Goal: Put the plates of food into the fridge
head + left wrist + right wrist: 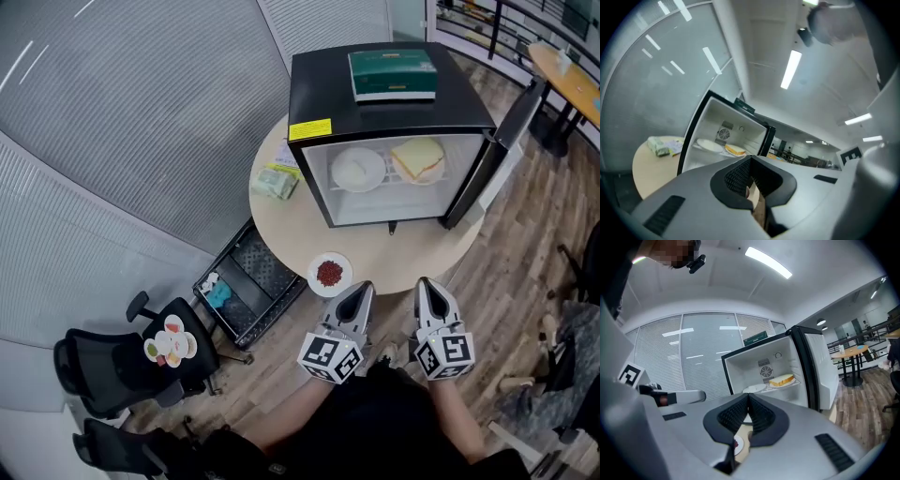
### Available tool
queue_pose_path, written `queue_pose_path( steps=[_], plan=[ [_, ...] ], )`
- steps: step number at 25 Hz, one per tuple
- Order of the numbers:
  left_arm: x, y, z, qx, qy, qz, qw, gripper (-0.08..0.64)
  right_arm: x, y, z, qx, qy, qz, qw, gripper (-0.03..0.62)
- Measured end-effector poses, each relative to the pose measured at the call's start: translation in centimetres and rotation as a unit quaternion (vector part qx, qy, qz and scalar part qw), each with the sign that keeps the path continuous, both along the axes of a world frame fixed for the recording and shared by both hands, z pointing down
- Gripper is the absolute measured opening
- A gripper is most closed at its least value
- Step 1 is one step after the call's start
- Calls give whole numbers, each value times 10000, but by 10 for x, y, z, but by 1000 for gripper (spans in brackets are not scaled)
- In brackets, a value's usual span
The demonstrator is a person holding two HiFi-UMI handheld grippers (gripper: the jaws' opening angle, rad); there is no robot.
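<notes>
Two of three look done: the open black mini fridge [319, 89], upper centre, holds a pale-topped white plate [358, 170] and a sandwich plate [418, 159]. A small white plate of red food [330, 274] waits mid-frame on the round beige table [412, 248]. Below it, the left gripper [364, 287] and right gripper [425, 282] are pressed together, empty. Wood-plank floor [525, 244] at right.

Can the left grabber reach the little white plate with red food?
Probably yes: the small white plate of red food sits just ahead of the left gripper, nothing between them, though its shut jaws must open first.
</notes>
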State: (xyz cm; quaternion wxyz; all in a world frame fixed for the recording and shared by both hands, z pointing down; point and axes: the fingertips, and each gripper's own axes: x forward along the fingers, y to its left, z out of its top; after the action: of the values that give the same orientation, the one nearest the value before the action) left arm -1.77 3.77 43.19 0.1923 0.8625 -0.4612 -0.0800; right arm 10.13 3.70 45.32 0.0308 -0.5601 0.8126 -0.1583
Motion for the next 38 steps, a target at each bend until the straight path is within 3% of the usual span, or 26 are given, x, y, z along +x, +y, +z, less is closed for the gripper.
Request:
queue_pose_path(
  steps=[3, 6, 8, 10, 12, 14, 18, 21, 30, 38],
  plan=[
    [-33, 4, 46, -980, 876, -477, 9902, 5, 3, 6, 2, 27, 14, -194, 9998, 9],
    [-78, 12, 104, -1632, 1018, -1119, 9749, 5, 0, 3, 8, 153, 99, -450, 9988, 9],
    [-108, 21, 147, -2196, 1531, -1525, 9514, 5, -5, 3, 18, 42, 37, -549, 9985, 9],
    [-129, 30, 191, -2735, 2309, -1760, 9170, 6, -11, 7, 27, -87, 6, -628, 9980, 9],
    [-142, 29, 231, -3091, 2874, -1829, 8879, 46, -14, 4, 32, -90, 46, -707, 9974, 9],
    [-151, 24, 267, -3313, 3205, -1859, 8677, 54, -15, -3, 36, -56, 97, -728, 9973, 9],
    [-165, 8, 325, -3611, 3497, -2043, 8400, 108, -14, -23, 46, -123, 194, -720, 9971, 9],
    [-169, 0, 346, -3799, 3487, -2120, 8301, 129, -16, -35, 46, -185, 296, -779, 9963, 9],
    [-159, -25, 357, -3923, 3644, -2006, 8204, 129, -28, -69, 55, -334, 252, -917, 9949, 9],
    [-149, -31, 357, -3848, 3808, -1909, 8189, 129, -58, -77, 69, -339, 453, -1215, 9910, 9]
  ],
)
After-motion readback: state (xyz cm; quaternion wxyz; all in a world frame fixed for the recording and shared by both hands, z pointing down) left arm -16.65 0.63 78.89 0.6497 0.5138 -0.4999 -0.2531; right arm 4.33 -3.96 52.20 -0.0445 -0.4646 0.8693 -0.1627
